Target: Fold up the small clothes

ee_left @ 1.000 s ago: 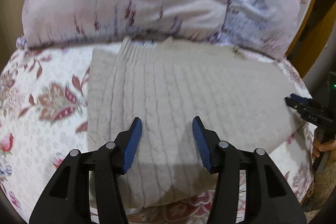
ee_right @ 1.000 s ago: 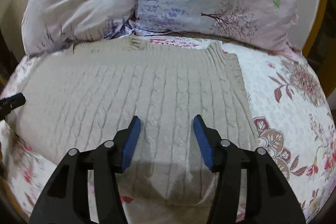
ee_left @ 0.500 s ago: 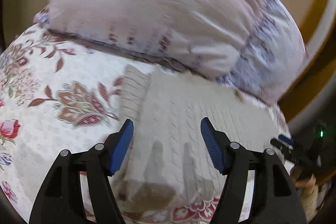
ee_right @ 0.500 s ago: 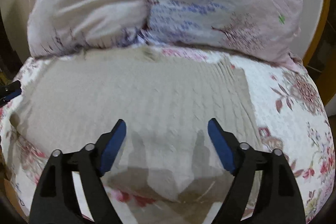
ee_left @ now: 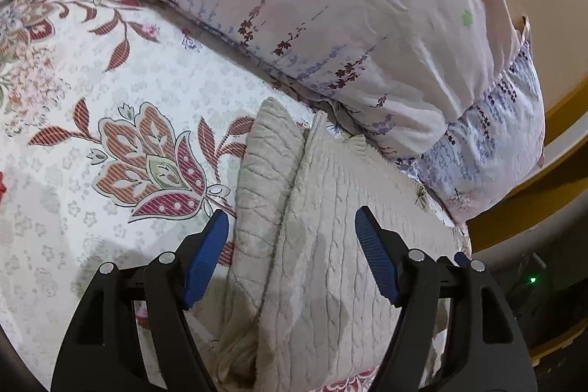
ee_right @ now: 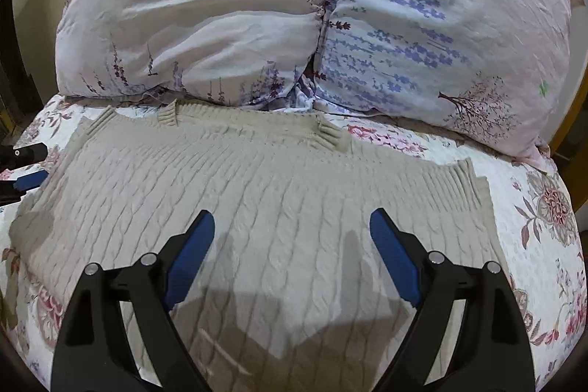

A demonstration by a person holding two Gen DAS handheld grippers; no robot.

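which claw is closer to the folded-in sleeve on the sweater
Left. The left claw hovers open right over the folded sleeve; the right claw hangs open over the sweater body.

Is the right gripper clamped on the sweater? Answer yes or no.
No; the right gripper hangs with jaws wide apart above the beige sweater, gripping nothing.

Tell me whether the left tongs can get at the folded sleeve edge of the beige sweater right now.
Probably yes. The left tongs are open and straddle the sleeve edge of the beige sweater, which lies flat on the floral bedspread. Nothing lies between them; the pillows sit farther back.
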